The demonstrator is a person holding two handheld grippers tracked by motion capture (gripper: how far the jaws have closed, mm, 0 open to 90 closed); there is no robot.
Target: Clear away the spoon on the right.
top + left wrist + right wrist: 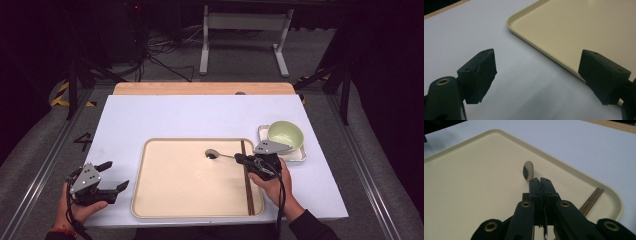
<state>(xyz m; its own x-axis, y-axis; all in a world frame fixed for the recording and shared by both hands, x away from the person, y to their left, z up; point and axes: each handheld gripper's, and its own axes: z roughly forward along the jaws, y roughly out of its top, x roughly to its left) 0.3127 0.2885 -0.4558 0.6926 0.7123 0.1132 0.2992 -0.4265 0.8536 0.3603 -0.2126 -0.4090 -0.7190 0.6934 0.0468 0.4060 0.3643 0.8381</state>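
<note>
**A:** On the tan tray [165, 200], what is your right gripper [239, 158] doing?

**B:** Your right gripper is squeezed tight on a metal spoon [216, 154]. In the right gripper view the two black jaws are pressed together around the thin handle, and the round end of the spoon [528, 169] sticks out just past the tips. The round end sits low over the tray floor, but you cannot tell if it touches.

**A:** What else is on the tray?

**B:** A pair of dark chopsticks [247, 187] lies along the tray's right side, right under your right hand [272, 182].

**A:** And your left gripper [114, 176]?

**B:** Your left gripper is wide open and holds nothing. It sits over the white table [200, 115], just beside the tray's left rim. In the left gripper view the jaws stand far apart, with bare table and the tray corner [511, 21] between them.

**A:** Anything off the tray?

**B:** A green bowl [285, 134] rests on a small white dish [300, 156], just to the right of the tray.
</note>
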